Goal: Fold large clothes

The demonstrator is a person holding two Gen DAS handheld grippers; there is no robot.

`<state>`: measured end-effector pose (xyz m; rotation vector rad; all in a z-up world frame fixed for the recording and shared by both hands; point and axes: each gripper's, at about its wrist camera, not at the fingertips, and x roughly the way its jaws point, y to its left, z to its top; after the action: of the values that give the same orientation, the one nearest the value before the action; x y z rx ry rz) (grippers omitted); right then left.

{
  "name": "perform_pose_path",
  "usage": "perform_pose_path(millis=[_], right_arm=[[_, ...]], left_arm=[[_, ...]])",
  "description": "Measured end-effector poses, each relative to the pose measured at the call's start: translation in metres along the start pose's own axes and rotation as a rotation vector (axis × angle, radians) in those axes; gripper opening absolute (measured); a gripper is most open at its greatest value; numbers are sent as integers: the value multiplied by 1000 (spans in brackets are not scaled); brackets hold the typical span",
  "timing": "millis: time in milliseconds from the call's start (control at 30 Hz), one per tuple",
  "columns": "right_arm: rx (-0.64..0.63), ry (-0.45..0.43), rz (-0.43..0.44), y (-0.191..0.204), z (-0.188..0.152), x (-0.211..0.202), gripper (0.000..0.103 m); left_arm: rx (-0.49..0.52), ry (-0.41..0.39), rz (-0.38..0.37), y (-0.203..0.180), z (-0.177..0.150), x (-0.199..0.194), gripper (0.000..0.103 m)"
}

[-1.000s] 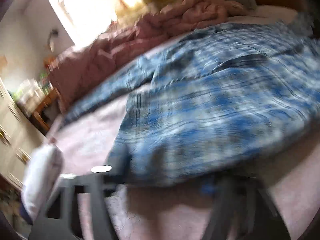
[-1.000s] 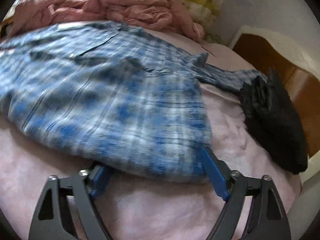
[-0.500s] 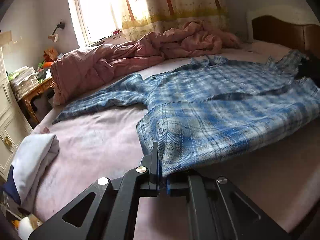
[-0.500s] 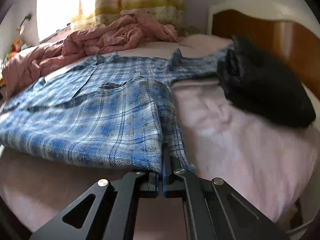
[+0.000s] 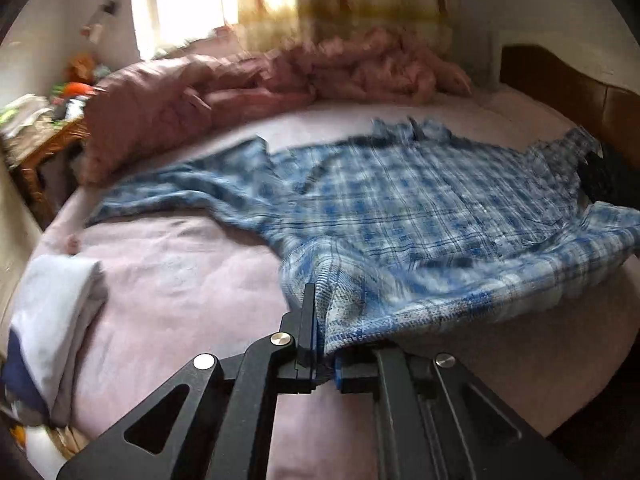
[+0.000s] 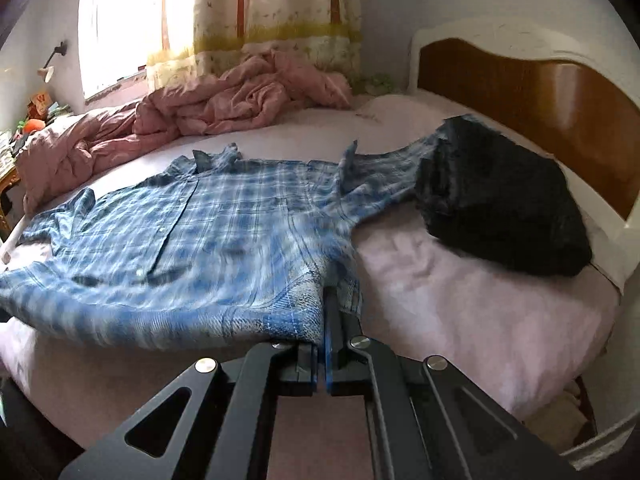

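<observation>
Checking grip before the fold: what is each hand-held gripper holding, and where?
Both hold the blue plaid shirt by its near hem: left hand-held gripper, right hand-held gripper, at opposite corners.

Right tongs (image 6: pixel 322 320) clamped on plaid shirt (image 6: pixel 208 236) hem — bed (image 6: pixel 480 304).

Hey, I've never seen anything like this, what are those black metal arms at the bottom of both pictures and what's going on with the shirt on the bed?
Those are hand-held grippers, one in each of a person's hands, each carrying a camera looking along its fingers. One picture comes from the left gripper, the other from the right gripper. Both are shut on the near hem of a blue plaid shirt spread on a pink bed. A folded dark garment lies near the headboard, and a folded white cloth at the other side.
</observation>
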<state>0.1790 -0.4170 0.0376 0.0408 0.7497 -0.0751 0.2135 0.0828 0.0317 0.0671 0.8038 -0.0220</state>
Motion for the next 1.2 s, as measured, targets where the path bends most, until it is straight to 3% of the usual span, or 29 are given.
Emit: perform_pose_path(millis=[67, 133, 300, 500, 533, 567, 633, 667, 700, 733, 767, 867, 967, 1067, 1100, 1167, 1200], right_arm=[[-36, 30, -8, 8, 20, 19, 2], [-81, 61, -6, 15, 37, 40, 2], [-110, 152, 6, 24, 70, 102, 2], [-116, 218, 41, 30, 91, 168, 2], [-127, 213, 40, 31, 92, 176, 2], [-137, 207, 44, 33, 92, 181, 4], [-141, 153, 79, 31, 92, 182, 15], [-132, 118, 95, 28, 92, 180, 30], [-118, 78, 107, 24, 90, 176, 42], [-111, 52, 106, 21, 88, 173, 69], [-105, 29, 82, 15, 86, 170, 80], [-68, 21, 20, 0, 86, 169, 80], [28, 22, 60, -22, 82, 166, 80], [78, 84, 122, -36, 71, 175, 80], [86, 99, 129, -37, 67, 179, 80], [103, 141, 133, -41, 56, 190, 80], [115, 163, 134, -43, 50, 196, 78]], left_arm=[[40, 74, -27, 4, 23, 30, 6], [47, 146, 4, 7, 40, 58, 6], [30, 246, -47, 19, 78, 103, 12], [-7, 311, -62, 28, 86, 149, 24], [-27, 304, -73, 33, 86, 152, 33], [-48, 289, -84, 37, 85, 153, 51], [-88, 213, -132, 46, 82, 141, 74], [-96, 171, -150, 50, 81, 133, 84], [-99, 119, -156, 54, 77, 122, 86], [-98, 83, -151, 56, 74, 115, 88], [-95, 52, -143, 58, 71, 108, 90], [-108, 25, -125, 61, 61, 98, 95], [-130, 43, -137, 64, 46, 102, 96], [-185, 94, -194, 70, 27, 121, 94], [-208, 122, -255, 70, 19, 130, 87], [-253, 178, -337, 68, 6, 143, 40], [-259, 175, -344, 67, 2, 144, 34]])
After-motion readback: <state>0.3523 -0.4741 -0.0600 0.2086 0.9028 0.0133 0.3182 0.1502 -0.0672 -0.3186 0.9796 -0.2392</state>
